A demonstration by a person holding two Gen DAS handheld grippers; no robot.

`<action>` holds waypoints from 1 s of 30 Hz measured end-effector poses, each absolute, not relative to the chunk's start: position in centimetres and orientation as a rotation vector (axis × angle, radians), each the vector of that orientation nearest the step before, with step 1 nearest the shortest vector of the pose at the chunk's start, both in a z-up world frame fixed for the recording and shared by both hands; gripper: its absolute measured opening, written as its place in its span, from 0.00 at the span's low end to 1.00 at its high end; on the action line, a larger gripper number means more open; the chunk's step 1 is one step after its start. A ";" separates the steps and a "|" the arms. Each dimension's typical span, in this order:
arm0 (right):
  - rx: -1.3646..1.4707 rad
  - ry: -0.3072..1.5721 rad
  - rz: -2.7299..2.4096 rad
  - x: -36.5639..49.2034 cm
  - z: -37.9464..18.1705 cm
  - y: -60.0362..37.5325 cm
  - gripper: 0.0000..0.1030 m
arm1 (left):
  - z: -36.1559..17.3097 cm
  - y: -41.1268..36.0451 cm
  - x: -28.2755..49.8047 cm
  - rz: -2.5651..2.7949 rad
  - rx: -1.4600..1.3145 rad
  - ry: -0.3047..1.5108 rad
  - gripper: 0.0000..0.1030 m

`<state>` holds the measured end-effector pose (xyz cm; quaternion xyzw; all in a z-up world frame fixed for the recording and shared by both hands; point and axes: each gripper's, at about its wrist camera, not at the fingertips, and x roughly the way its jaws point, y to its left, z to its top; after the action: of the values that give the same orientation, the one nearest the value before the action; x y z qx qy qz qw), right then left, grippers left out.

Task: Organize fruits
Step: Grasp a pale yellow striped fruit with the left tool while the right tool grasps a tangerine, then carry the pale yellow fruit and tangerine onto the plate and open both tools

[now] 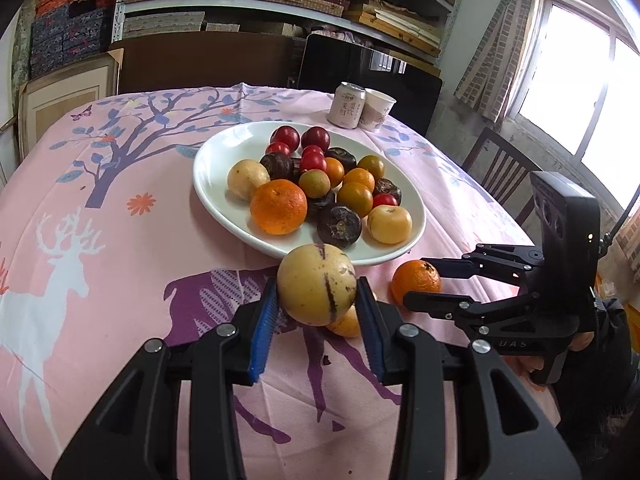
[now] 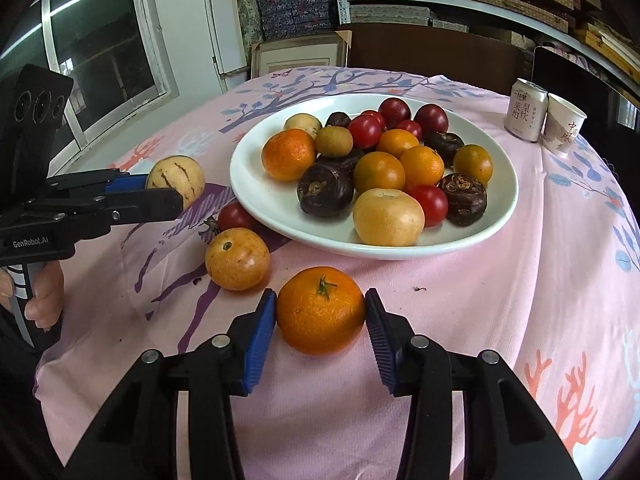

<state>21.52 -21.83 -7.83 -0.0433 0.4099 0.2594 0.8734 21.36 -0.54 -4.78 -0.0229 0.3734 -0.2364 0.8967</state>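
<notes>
Fruits of several kinds, mostly piled on the wide white oval ceramic plate (image 2: 248,184), are what is being sorted here, and the plate looks like the collecting point. It sits in the middle of the bench under a pink cloth printed with deer and trees (image 2: 500,320), and already holds oranges, red plums, dark brown round fruits and pale yellow ones crowded toward one half, leaving bare rim on the other.

Left hand-held gripper (image 1: 316,308) is clamped on a pale yellow round melon with dark purple stripes (image 1: 316,290), its blue ribbed pads pressed against both sides; in the right wrist view the melon hangs clear of the cloth just beside the plate, presumably on its way in.

Right hand-held gripper (image 2: 320,316) has its blue pads touching both flanks of a bright orange mandarin with a green stem (image 2: 320,310) that rests on the cloth near the plate's front rim; it looks closed on the fruit, though not yet lifted.

Two strays lie on the cloth between the grippers: a speckled yellow-orange round fruit (image 2: 237,259) and, touching the plate's edge, a small red plum (image 2: 235,216). They probably go next.

Well apart at the far corner stand a pale drink can (image 2: 525,110) and a paper cup (image 2: 563,124), clear of the work.
</notes>
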 end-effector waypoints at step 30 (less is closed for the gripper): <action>-0.031 0.839 0.577 21.1 -7.1 -22.4 0.44 | -5.1 -0.9 21.4 -0.500 -0.030 0.787 0.37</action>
<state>21.15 -22.36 -7.10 -0.0147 0.4017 0.2762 0.8730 21.39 -0.86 -5.10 -0.0143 0.3796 -0.2411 0.8931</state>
